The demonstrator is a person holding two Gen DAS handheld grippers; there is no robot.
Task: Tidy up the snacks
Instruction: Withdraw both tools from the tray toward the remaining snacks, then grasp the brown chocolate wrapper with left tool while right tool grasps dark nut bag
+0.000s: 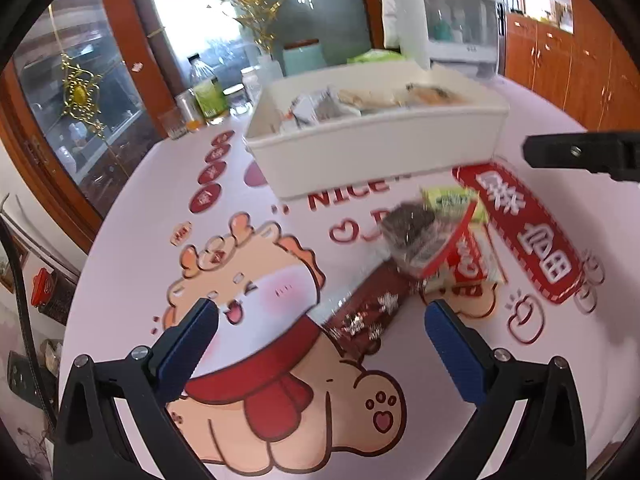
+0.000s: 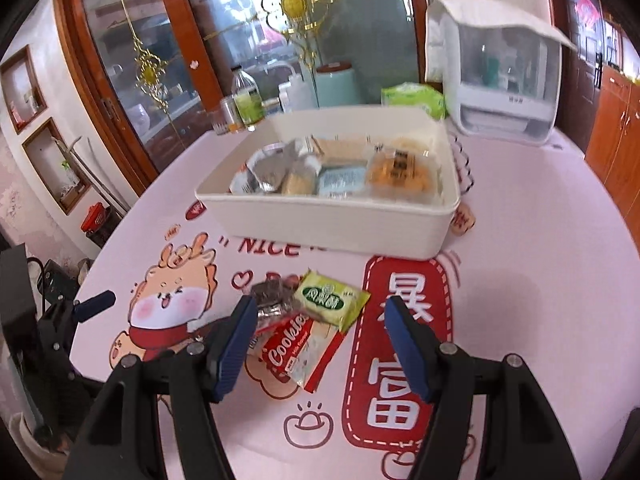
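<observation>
While the white bin [image 2: 328, 220] at the table's [image 2: 540, 240] far middle already holds several wrapped snacks, four packets lie loose in a cluster just in front of its near wall.

Item: green packet [image 2: 331, 300], uppermost, overlapping the red Cookies packet [image 2: 298, 354].
Item: dark clear-wrapped snack [image 2: 272, 294], touching both.
Item: brown foil bar [image 1: 366, 312], nearest the left gripper [image 1: 320, 334].

Right gripper [image 2: 322, 328]: fingers spread wide, empty, hovering over the cluster. Left gripper: fingers likewise spread, empty.

Advice, as I judge it: take the top-lying green packet first, pinching across its narrow width, so the overlapped packets are not dragged along.
</observation>
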